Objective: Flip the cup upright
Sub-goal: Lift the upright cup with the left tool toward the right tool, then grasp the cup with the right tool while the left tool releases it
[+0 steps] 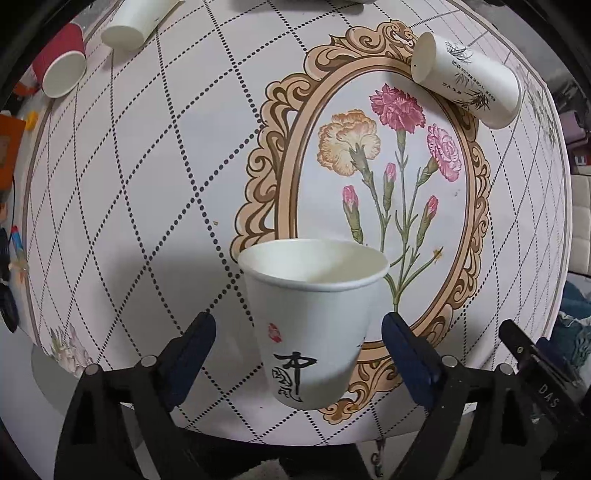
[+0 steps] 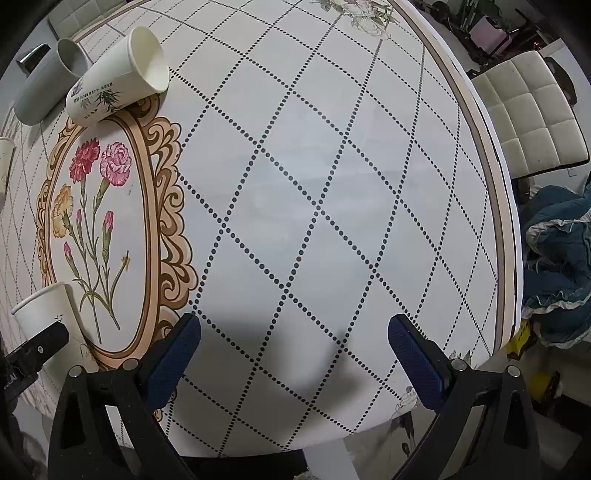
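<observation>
A white paper cup (image 1: 312, 317) with black calligraphy stands upright, mouth up, on the table between the fingers of my left gripper (image 1: 299, 363). The jaws are open and both pads stand clear of the cup's sides. The same cup shows at the lower left of the right wrist view (image 2: 44, 314), partly behind the left gripper's black body. My right gripper (image 2: 293, 358) is open and empty over bare tablecloth. A white cup with bamboo print (image 1: 467, 79) lies on its side at the far end of the flower oval; it also shows in the right wrist view (image 2: 118, 83).
A red cup (image 1: 61, 66) and a plain white cup (image 1: 136, 24) lie on their sides at the far left. A grey cup (image 2: 48, 85) lies beside the bamboo cup. The round table's edge (image 2: 506, 206) curves along the right, with a white chair (image 2: 528, 114) and blue cloth (image 2: 561, 266) beyond.
</observation>
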`<state>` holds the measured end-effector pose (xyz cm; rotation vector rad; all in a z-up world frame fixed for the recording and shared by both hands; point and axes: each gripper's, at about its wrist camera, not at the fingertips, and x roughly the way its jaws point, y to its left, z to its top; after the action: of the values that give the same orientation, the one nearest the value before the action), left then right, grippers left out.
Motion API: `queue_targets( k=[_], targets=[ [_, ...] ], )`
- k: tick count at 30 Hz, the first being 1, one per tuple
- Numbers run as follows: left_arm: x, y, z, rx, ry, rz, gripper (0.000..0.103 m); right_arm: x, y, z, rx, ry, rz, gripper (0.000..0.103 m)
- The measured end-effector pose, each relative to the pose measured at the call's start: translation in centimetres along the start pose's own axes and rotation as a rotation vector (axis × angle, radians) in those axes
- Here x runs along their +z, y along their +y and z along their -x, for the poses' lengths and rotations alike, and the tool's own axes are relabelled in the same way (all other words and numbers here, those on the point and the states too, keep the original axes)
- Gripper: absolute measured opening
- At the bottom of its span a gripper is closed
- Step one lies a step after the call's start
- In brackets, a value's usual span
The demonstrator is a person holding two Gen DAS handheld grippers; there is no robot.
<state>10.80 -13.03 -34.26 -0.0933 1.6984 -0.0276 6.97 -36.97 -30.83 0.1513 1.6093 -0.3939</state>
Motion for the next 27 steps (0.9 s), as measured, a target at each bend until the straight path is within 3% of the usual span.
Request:
queue_targets(
  k=[2, 9, 20, 27],
  targets=[
    [0.0, -0.3, 0.1, 0.007, -0.006, -0.011, 0.100, 0.0, 0.3, 0.2, 0.001, -0.003, -0.003, 0.102],
    [0.0, -1.0, 1.3, 0.006, -0.030, -0.024, 0.100, -0.1, 0.8, 0.8, 0.001, -0.010, -0.011, 0.102],
    [0.6, -0.4, 6.3, 0.032, -0.112, -0.014, 0.100, -0.5, 1.3, 2.6, 0.015, -0.045, -0.011, 0.102],
    [-0.9, 2.7, 10.2, 0.076, -0.210, -0.021, 0.100, -1.0, 2.1, 4.7, 0.042, -0.073, -0.007, 0.102]
  ],
)
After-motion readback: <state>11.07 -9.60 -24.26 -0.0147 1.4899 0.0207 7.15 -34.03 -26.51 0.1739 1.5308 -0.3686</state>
